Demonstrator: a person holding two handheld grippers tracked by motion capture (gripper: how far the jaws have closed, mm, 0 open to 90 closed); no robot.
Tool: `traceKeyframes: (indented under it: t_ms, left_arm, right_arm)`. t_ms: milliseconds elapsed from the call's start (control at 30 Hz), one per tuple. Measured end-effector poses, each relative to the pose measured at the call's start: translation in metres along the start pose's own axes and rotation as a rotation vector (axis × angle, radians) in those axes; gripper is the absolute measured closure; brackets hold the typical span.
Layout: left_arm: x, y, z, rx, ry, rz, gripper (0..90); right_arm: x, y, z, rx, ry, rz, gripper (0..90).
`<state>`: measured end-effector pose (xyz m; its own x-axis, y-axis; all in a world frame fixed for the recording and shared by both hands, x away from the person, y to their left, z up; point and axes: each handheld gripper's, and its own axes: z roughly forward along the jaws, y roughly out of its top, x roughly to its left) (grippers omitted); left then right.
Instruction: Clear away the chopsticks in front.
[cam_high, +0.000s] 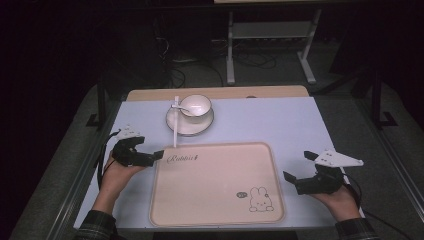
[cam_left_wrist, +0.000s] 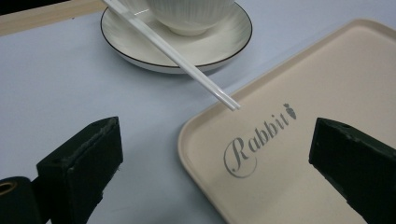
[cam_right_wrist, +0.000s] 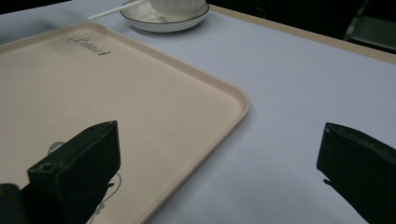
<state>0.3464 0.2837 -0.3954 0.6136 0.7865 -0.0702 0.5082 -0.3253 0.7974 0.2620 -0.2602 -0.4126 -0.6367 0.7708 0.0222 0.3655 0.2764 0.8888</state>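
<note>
Tray: beige, with a rabbit drawing and the word "Rabbit"; it lies flat in the lower centre of the high view, bare, probably meant as the landing place for the dishes.
Saucer: white with a dark rim, above the tray's upper left corner, apart from it, on the pale blue table.
Cup: white and ribbed, standing on the saucer.
Chopsticks: a white pair laid across the saucer's left side, beside the cup; the near tips reach just to the tray's upper edge, so they look easy to knock off if the saucer is lifted.
Left gripper: left of the tray, at its upper left corner, pointing right; in its own view the jaws stand wide apart, framing the tray corner and chopstick tips, holding nothing.
Right gripper: right of the tray, at the frame's right; jaws likewise wide apart and empty, over the tray's right edge and bare table.
Stance: both hands rest low either side of the tray, seemingly a ready pose.
</note>
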Motion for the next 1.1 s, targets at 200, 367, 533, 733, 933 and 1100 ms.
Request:
traceKeyframes:
  t_ms: [200, 367, 533, 733, 933, 1100]
  left_arm:
    - [0.004, 0.010, 0.008, 0.015, 0.014, -0.004, 5.6]
    - [0.008, 0.019, 0.016, 0.028, 0.012, -0.010, 5.6]
    - [0.013, 0.030, 0.026, 0.034, 0.008, -0.021, 9.2]
    - [0.018, 0.041, 0.040, 0.048, 0.017, -0.018, 13.8]
    - [0.024, 0.057, 0.055, 0.064, 0.035, -0.017, 20.1]
    - [0.028, 0.070, 0.071, 0.101, 0.049, -0.026, 29.7]
  right_arm:
    - [0.001, 0.000, 0.000, 0.000, 0.004, -0.002, 0.0]
    - [0.000, 0.000, 0.000, -0.001, 0.005, -0.001, 0.0]
    - [0.001, 0.000, -0.001, -0.002, 0.005, 0.001, 0.0]
    - [0.000, 0.000, -0.001, -0.003, 0.005, 0.002, 0.0]
    - [0.000, 0.000, 0.000, -0.002, 0.004, 0.003, 0.0]
    - [0.000, 0.000, -0.001, -0.001, 0.005, 0.005, 0.0]
